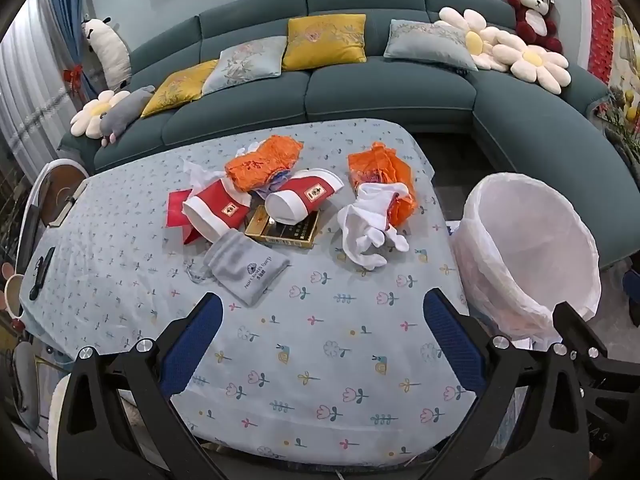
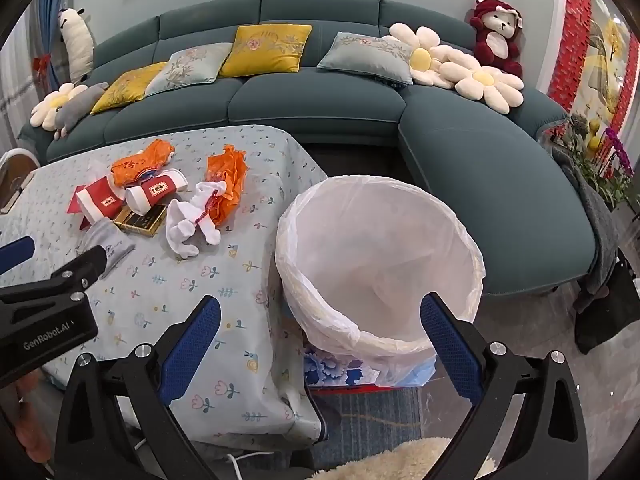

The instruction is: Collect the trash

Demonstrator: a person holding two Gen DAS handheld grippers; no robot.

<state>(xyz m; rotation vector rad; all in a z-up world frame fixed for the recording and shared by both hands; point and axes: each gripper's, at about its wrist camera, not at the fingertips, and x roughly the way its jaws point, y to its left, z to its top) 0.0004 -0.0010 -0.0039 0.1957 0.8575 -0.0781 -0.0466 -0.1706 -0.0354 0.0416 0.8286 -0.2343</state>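
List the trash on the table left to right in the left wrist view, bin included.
Grey drawstring pouch → gold box → white glove → lined bin, standing off the table's right edge. The red cups and orange wrappers overlap, so they are skipped.

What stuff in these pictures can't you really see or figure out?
- Bottom of the trash bin: right wrist view, the white liner's folds cover it.
- Gold box: left wrist view, a red paper cup lies over it; its print is too small to read.
- What is under the orange bags: left wrist view, they cover it.
- Table legs: both views, the tablecloth drapes over them.
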